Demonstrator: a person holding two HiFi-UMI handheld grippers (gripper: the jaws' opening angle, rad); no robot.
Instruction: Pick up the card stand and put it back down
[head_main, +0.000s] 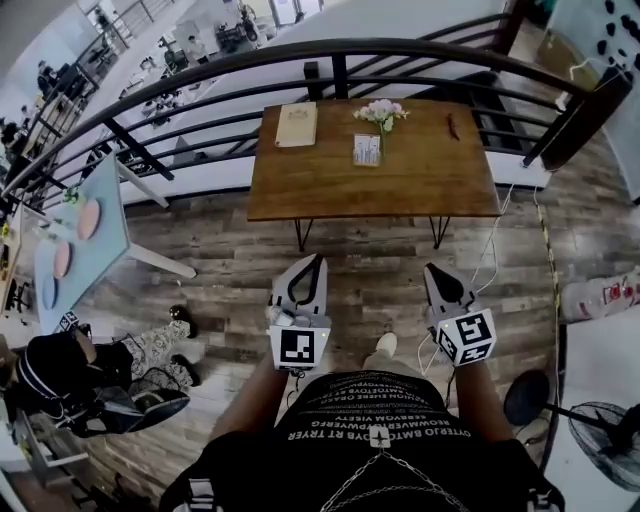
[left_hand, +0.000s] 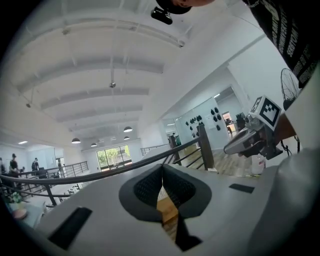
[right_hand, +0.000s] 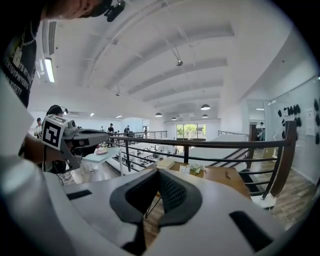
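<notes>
Two hand-held grippers point ahead, well short of a wooden counter (head_main: 300, 190); the left gripper (head_main: 316, 262) has its fingers (left_hand: 147, 189) closed together on nothing; the right gripper (head_main: 433, 270) is likewise shut and empty; the card stand (head_main: 367, 150) stands upright mid-counter, just before some flowers (head_main: 380, 110), ahead between both grippers, neither clearly nearer.

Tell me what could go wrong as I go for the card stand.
The card stand stands just in front of the flowers; a careless grasp could topple them. The left hand-held gripper and right hand-held gripper are shut and must open first. A white cable trails ahead: trip hazard.
</notes>
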